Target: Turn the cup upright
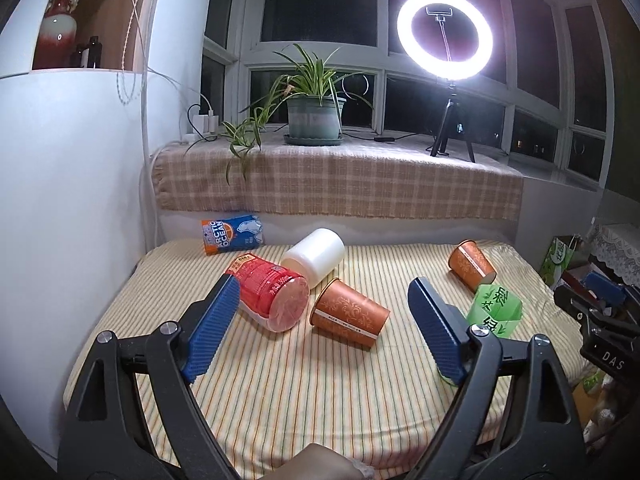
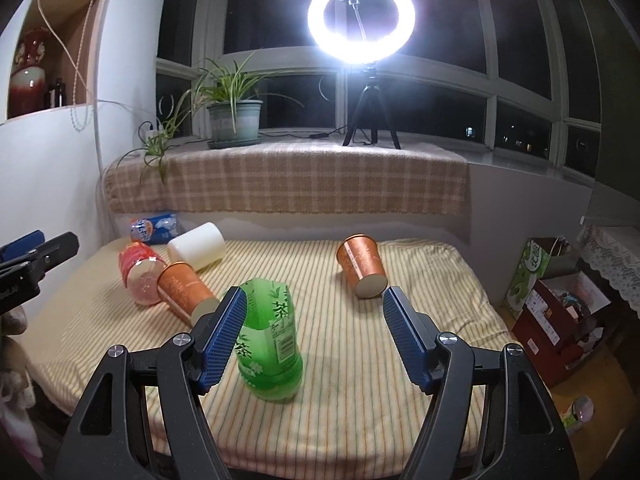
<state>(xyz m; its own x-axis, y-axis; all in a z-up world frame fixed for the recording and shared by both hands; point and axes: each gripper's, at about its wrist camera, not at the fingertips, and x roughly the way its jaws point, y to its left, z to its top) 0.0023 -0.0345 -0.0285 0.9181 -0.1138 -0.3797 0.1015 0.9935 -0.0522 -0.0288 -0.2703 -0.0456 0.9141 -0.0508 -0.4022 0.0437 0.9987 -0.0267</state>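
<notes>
In the left wrist view, the left gripper (image 1: 320, 320) hangs wide open with nothing between its blue fingers. Just beyond it, mid-frame, an orange paper cup (image 1: 350, 314) lies on its side on the striped cloth (image 1: 320, 392), beside a red cut bottle (image 1: 276, 292) and a white cup (image 1: 316, 254). A second orange cup (image 1: 472, 266) lies at the right. In the right wrist view, the right gripper (image 2: 314, 330) is also spread wide and empty, with a green cut bottle (image 2: 270, 340) standing between its fingers, close beside the left one.

Both wrist views look low across the striped mat (image 1: 320, 380) toward 12 o'clock, sharing the ring light (image 2: 361, 20)
</notes>
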